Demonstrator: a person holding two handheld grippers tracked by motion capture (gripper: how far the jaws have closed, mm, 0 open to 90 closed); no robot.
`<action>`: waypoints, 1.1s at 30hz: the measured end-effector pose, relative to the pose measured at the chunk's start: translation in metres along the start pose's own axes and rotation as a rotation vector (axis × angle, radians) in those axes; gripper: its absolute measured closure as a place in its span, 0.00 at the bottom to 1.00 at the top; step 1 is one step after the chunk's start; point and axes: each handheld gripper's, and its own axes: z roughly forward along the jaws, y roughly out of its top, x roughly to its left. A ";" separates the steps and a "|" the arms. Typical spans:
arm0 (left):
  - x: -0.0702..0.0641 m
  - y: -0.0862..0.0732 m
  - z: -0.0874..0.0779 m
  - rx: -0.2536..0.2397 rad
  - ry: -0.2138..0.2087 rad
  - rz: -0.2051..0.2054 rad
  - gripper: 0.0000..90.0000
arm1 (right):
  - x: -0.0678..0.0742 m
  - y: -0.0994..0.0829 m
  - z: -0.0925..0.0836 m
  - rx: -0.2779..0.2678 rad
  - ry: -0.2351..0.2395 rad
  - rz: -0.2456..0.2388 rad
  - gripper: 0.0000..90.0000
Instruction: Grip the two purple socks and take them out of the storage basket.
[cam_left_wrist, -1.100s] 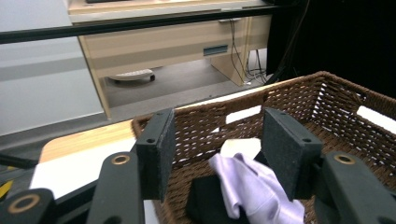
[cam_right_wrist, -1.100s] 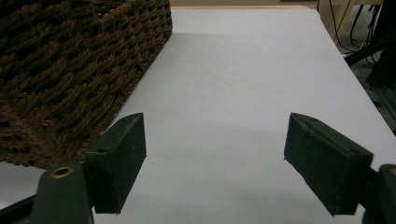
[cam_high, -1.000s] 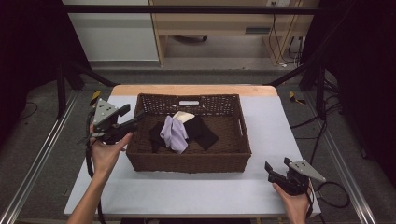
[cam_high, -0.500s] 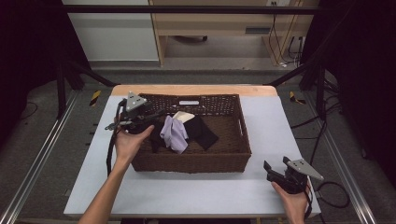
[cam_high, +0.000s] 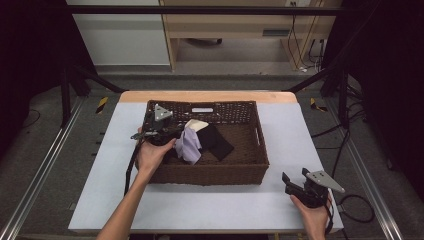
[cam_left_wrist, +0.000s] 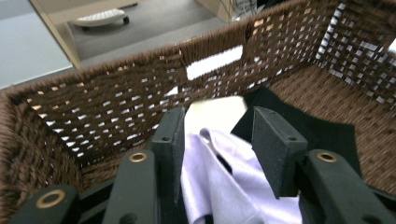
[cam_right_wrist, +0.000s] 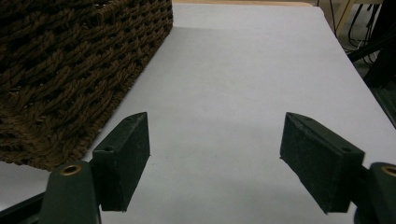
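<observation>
A rectangular basket (cam_high: 210, 170) woven from dark brown wicker stands in the middle of a table (cam_high: 200, 210) covered with a smooth pale grey sheet; a strip of light wood shows along the far edge of the table. The weave is open on the walls, so light passes through the small square gaps, and each short wall has a slot handle cut in it. Inside the basket lie three soft cloths: a lavender cloth (cam_high: 189, 145) that is crumpled into folds, a flat black cloth (cam_high: 218, 142) beside it and partly under it, and a cream cloth (cam_high: 198, 124) toward the far wall. The left gripper (cam_high: 167, 134) is held over the left inner part of the basket, with its grey three-cornered plate on top. In the left gripper view its two black, matte, block-shaped jaws stand apart on both sides of the lavender cloth, which rises between them; whether the pads already touch the fabric I cannot tell. The right gripper (cam_high: 292, 184) rests low near the right front corner of the table, just beside the basket's corner, and its jaws are spread wide with only bare table surface between them.
</observation>
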 end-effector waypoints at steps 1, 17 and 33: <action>-0.001 0.000 0.000 0.001 0.006 0.005 0.60 | 0.000 0.000 0.000 0.005 0.001 -0.001 0.27; -0.001 -0.014 0.028 0.129 -0.003 -0.023 0.53 | 0.000 0.001 0.001 0.014 0.001 -0.008 0.27; -0.006 -0.021 0.037 0.288 -0.004 -0.031 0.94 | 0.000 0.000 0.001 0.009 0.000 0.001 0.28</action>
